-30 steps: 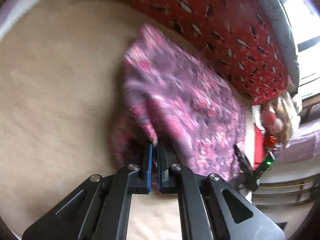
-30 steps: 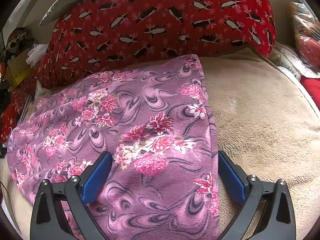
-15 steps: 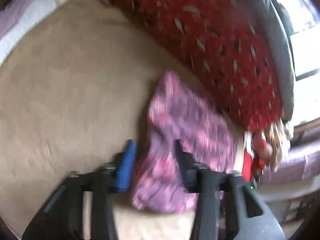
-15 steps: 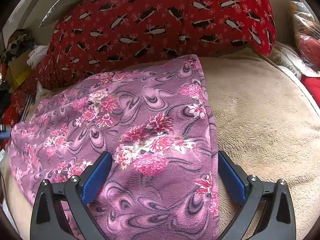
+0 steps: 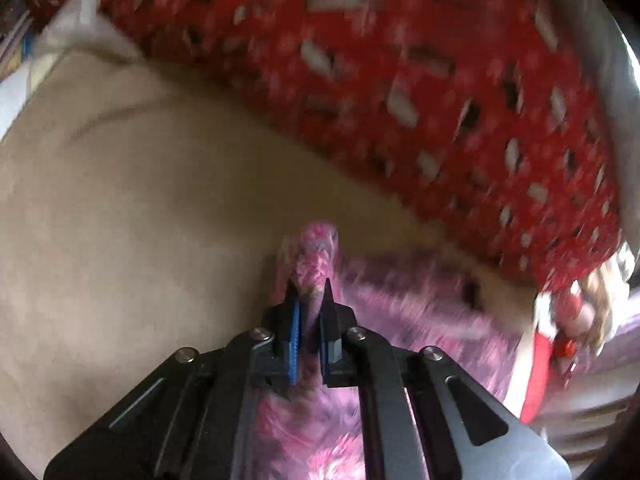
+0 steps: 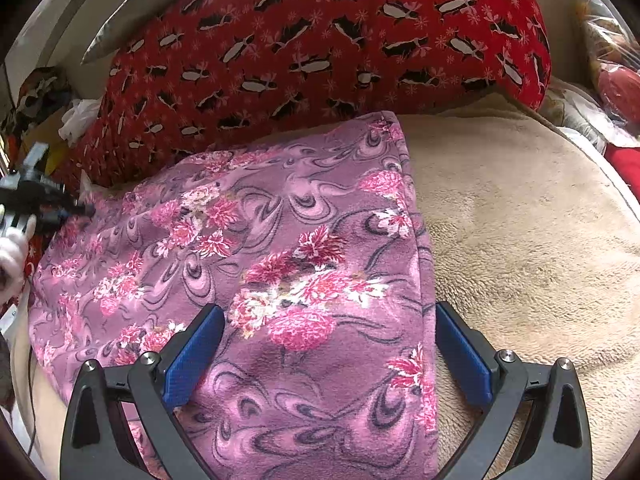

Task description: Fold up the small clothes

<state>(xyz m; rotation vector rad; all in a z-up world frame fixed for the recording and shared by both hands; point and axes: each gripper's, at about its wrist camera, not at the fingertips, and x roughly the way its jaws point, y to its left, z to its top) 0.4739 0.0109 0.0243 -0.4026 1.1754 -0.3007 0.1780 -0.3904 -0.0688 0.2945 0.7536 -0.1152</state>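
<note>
A purple garment with pink flowers (image 6: 280, 248) lies spread on a beige fleece blanket (image 6: 520, 240). My right gripper (image 6: 326, 356) is open, its blue pads on either side of the garment's near edge, holding nothing. My left gripper (image 5: 311, 300) is shut on a bunched corner of the garment (image 5: 318, 256); the rest of the cloth (image 5: 400, 320) trails to the right, blurred by motion. The left gripper also shows at the far left of the right wrist view (image 6: 52, 204), at the garment's left edge.
A red pillow with black and white shapes (image 6: 320, 48) lies along the back of the blanket. Cluttered items sit at the far left (image 6: 44, 96) and bagged things at the far right (image 6: 616, 80). Bare beige blanket (image 5: 120, 220) spreads left of the left gripper.
My left gripper opened, then shut again on a corner of the garment and swung its view toward the red pillow. My right gripper stayed open and still.
</note>
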